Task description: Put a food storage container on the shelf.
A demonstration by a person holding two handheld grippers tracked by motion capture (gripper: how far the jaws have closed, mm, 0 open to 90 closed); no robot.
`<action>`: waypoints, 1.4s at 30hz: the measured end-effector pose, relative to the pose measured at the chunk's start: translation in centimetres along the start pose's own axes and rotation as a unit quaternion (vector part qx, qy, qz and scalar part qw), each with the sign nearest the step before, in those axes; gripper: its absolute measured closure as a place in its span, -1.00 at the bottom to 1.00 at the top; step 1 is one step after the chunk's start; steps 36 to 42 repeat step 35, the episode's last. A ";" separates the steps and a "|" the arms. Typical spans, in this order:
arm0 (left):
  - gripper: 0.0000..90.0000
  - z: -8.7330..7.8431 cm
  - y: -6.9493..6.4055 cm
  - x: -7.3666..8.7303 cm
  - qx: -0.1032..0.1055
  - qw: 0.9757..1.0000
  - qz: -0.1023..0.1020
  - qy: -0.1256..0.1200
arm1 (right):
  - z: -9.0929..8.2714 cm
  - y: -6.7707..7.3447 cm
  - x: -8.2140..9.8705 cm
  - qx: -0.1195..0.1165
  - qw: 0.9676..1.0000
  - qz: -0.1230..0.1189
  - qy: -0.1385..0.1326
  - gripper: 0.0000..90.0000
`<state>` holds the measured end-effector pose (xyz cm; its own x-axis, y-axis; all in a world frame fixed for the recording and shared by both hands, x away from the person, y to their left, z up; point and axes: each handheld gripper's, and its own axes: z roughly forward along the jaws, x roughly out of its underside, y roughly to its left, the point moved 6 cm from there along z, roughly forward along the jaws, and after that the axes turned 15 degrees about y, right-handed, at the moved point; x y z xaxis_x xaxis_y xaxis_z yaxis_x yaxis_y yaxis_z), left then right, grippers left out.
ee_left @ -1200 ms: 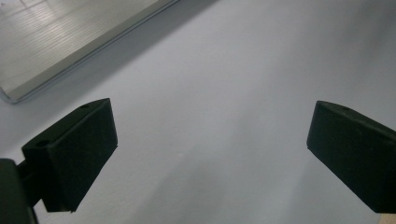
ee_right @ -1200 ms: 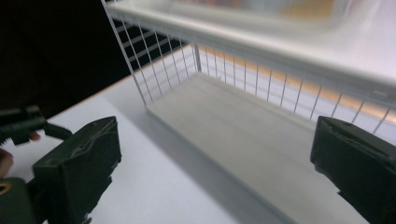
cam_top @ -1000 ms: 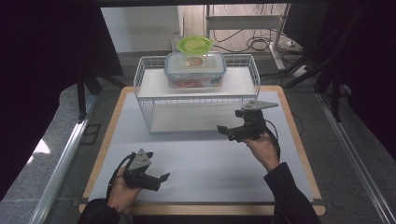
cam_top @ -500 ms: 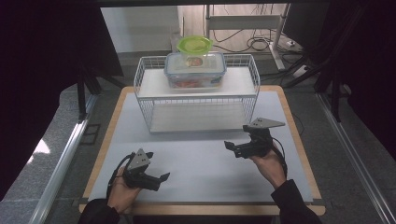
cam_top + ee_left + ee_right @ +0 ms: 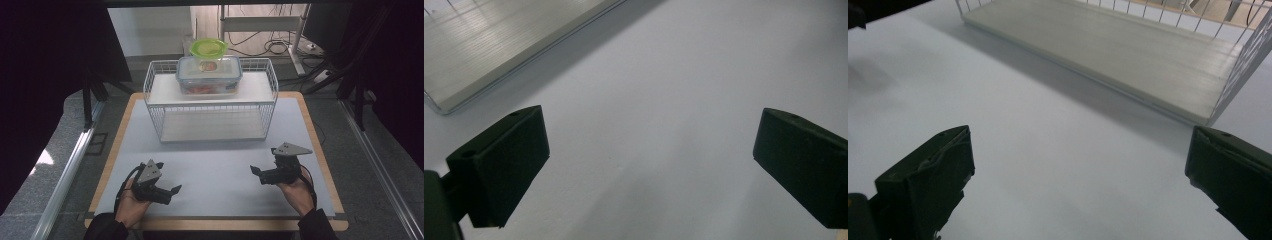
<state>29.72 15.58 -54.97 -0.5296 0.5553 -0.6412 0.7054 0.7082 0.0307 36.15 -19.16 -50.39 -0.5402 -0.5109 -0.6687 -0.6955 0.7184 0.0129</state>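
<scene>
Item: clear lidded box, red contents, green bowl on its lid; I see it on the white wire rack's top shelf. Left gripper, right gripper: jaws spread, empty, low over the grey mat.

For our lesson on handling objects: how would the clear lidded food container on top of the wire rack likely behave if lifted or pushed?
The food container looks like rigid plastic, so probably stiff, not floppy. Food seems to be inside, so it is likely fairly heavy for its size. A green bowl sits on its lid, so a push along the wire rack might topple that bowl.
</scene>
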 end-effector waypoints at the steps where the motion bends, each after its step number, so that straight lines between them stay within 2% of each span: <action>1: -0.97 0.0 0.0 0.0 0.000 1.000 0.000 0.000 | 0.0 0.0 0.2 0.002 1.000 -0.002 0.001 -1.00; 10: -0.97 0.1 0.0 0.0 0.000 1.000 0.004 0.001 | 0.1 0.3 2.2 0.013 1.000 0.007 0.012 -1.00; 14: -0.97 0.2 0.0 0.1 -0.001 1.000 0.007 0.003 | 0.7 0.2 3.6 0.024 0.999 0.017 0.033 -1.00; 22: -0.98 0.5 0.0 0.2 0.005 1.000 0.006 0.007 | 1.2 0.2 5.1 0.024 0.997 0.019 0.071 -1.00; 29: -0.98 0.5 0.1 0.2 0.008 1.000 0.005 0.004 | 1.7 0.2 5.7 0.022 0.995 0.018 0.094 -1.00; 42: -0.99 0.5 0.0 0.1 0.013 1.000 0.007 -0.003 | 1.8 0.2 5.7 0.021 0.995 0.018 0.093 -1.00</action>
